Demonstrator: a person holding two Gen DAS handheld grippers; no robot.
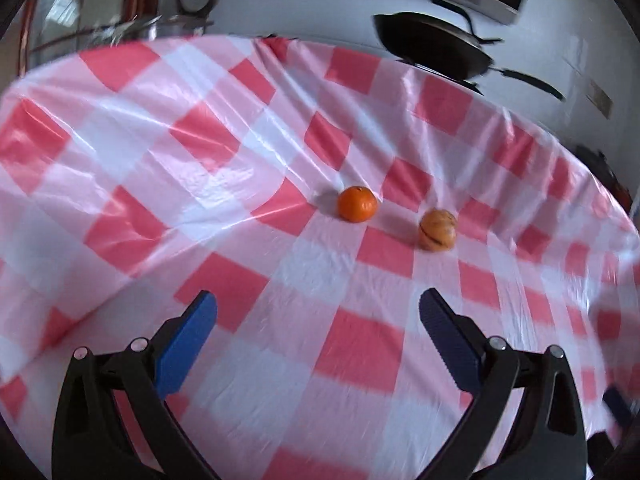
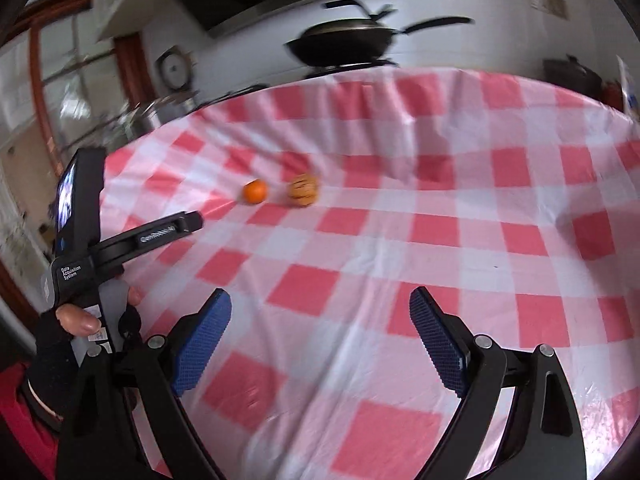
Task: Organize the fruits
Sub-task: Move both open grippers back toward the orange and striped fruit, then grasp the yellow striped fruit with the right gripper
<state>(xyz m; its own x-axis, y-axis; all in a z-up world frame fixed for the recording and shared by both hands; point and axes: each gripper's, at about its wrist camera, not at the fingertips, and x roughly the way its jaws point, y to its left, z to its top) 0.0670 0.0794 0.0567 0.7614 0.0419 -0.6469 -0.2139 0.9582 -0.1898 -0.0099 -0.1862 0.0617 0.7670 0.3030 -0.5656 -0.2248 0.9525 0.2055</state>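
So on the far left of the right wrist view there's a hand point(image 2: 76, 320) in a dark fingerless glove wrapped around the grip of the left gripper point(image 2: 188, 222), a black unit with a little screen on its upright part, hanging over the left edge of the glossy red-and-white checked plastic tablecloth point(image 2: 440, 240). From its own camera the left gripper point(image 1: 318, 312) has its 2 blue-padded jaws spread wide with nothing between them, just bare cloth underneath. Moving right, the 2 fruits sit near the middle of the table: a small round bright orange tangerine point(image 1: 357, 204) on the left, and just beside it, not touching, a paler tan-orange round fruit with dark streaks point(image 1: 437, 229) on the right. Both rest on the cloth well ahead of either set of jaws. In the right wrist view the same pair shows up further away, tangerine point(image 2: 255, 191) left and streaked fruit point(image 2: 304, 190) right. The right gripper point(image 2: 320, 304) is also wide apart, holding nothing, cloth only between its textured blue pads. Behind the table's far edge, a black wok with a long handle point(image 2: 344, 44) sits on a stove.
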